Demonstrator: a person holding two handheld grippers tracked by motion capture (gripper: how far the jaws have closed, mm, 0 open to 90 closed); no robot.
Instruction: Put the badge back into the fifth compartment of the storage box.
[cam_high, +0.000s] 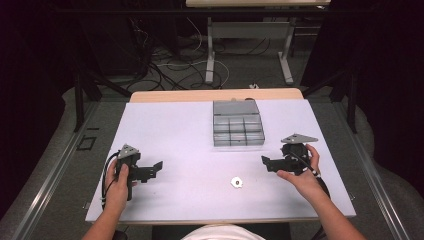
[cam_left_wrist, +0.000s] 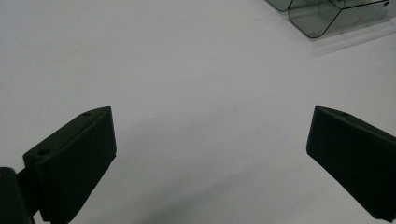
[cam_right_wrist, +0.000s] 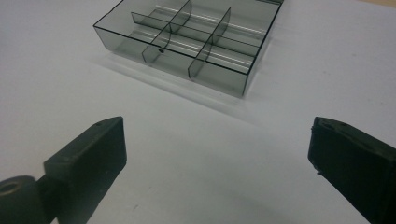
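Left hand-held gripper (cam_high: 159, 165): spread, empty, lower left.
Right hand-held gripper (cam_high: 264, 160): spread, empty, lower right.
Small white part (cam_high: 237, 182): lower centre of the tabletop (cam_high: 175, 130), untouched.
Divided tray (cam_high: 237, 123): centre, looks empty.
Progress: apparently nothing sorted yet.

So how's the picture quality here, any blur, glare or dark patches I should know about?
High view: white table top evenly lit, surroundings dark, the small white ring-shaped part soft and hard to make out. Left gripper view: near black jaws blurred, faint shadow beneath them. Right gripper view: the smoky clear plastic compartment box is fairly sharp, with bright glare streaks on its floor, and its own jaws are soft.
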